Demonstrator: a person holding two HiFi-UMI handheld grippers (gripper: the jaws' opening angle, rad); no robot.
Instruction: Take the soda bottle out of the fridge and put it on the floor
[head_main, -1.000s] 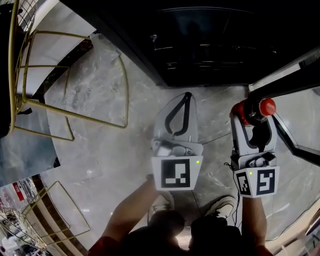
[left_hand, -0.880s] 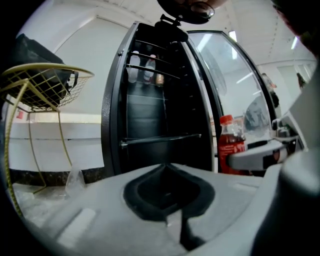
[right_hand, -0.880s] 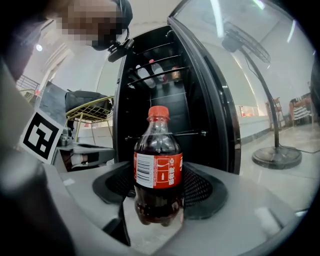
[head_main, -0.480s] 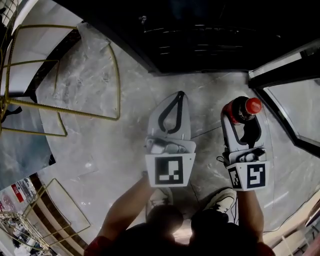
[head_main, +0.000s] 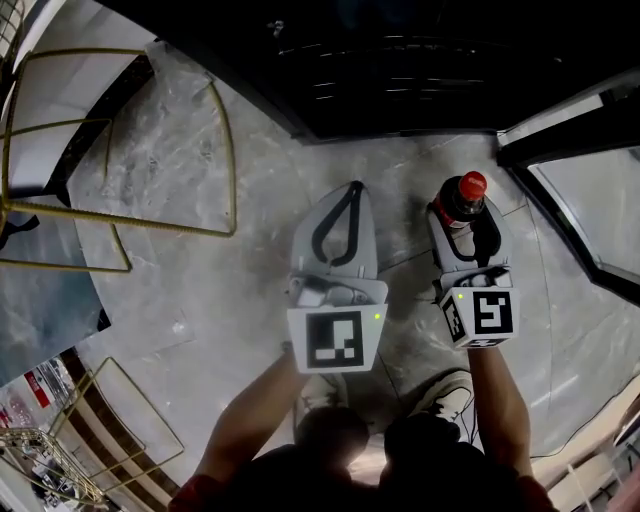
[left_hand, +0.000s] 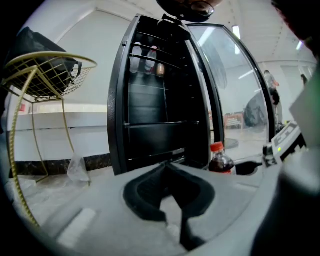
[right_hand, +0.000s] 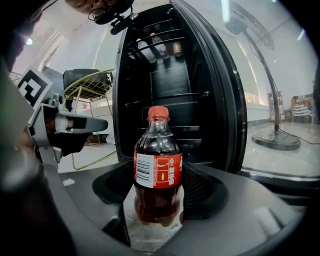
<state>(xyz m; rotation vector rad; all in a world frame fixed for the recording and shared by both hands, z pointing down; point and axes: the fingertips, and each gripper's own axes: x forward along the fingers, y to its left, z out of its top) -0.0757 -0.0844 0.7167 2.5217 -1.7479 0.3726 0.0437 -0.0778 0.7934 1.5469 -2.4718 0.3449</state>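
The soda bottle (head_main: 463, 194) has a red cap, a red label and dark drink, and it stands upright. My right gripper (head_main: 464, 216) is shut on its lower body, low over the marble floor (head_main: 230, 290). In the right gripper view the bottle (right_hand: 157, 165) fills the gap between the pads; whether its base touches the floor I cannot tell. The black fridge (head_main: 420, 70) stands open just ahead, its glass door (head_main: 590, 200) swung out to the right. My left gripper (head_main: 352, 190) is shut and holds nothing, a hand's width left of the bottle (left_hand: 220, 160).
Gold wire stands (head_main: 120, 150) occupy the left, another (head_main: 110, 420) at the lower left. Bottles (left_hand: 145, 60) sit on the fridge's upper shelf. A crumpled plastic bag (left_hand: 77, 167) lies by the wall. The person's shoes (head_main: 445, 405) are behind the grippers.
The right gripper has sunk toward the floor with the bottle still in it. The left gripper has also come down a little. Both stay in front of the open fridge.
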